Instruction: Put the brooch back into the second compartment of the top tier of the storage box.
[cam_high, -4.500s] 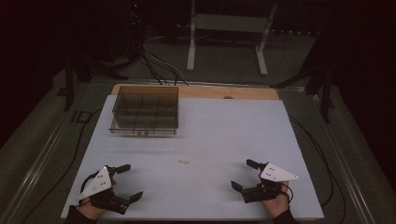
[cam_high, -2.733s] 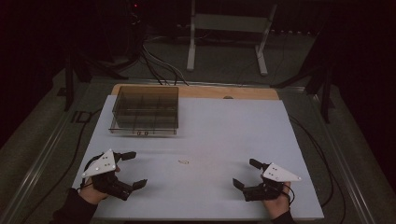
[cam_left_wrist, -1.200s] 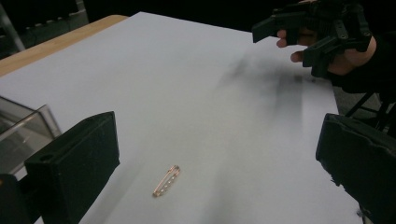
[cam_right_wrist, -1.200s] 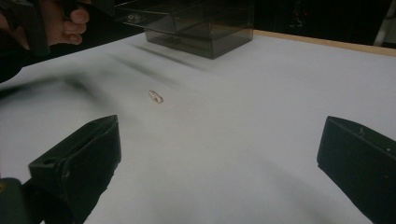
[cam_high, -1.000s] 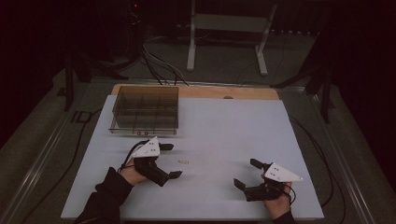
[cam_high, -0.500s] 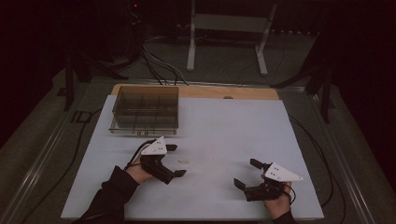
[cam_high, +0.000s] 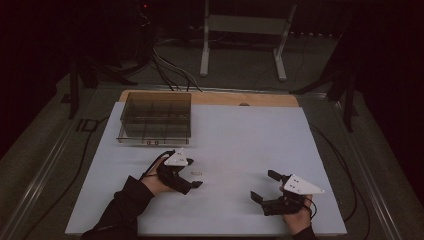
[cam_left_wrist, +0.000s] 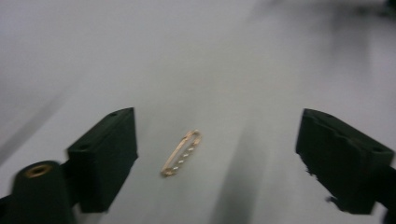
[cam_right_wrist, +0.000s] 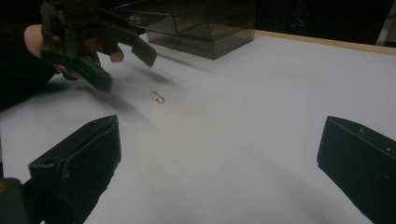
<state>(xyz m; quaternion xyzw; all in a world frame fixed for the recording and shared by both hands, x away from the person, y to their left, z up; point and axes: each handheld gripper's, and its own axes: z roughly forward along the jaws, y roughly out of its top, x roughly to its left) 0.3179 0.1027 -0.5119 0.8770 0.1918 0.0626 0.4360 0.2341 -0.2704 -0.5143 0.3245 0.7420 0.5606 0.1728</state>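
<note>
1. A small gold safety pin (cam_left_wrist: 182, 152) is seen flat on the white table (cam_high: 250, 135), between and just ahead of the left gripper (cam_high: 192, 172) jaws.
2. Its long axis is set diagonally to the jaw gap.
3. Left jaws have just been closing, wide apart, pin untouched.
4. Right gripper (cam_high: 264, 186) is held open, well apart, near the table's front edge.
5. The left hand is nearer, tilted down.

In the high view, the small pin (cam_high: 197, 174) just ahead of the left gripper (cam_high: 192, 174) is seen as a pale speck, too small for its shape to be told. In the left gripper view, the table (cam_left_wrist: 196, 56) beyond the jaws is blurred, and both jaws are cut off by the lower edge. In the right gripper view, the compartment box (cam_right_wrist: 205, 23) behind the left gripper (cam_right_wrist: 126, 63) is cut off at the top.
</note>
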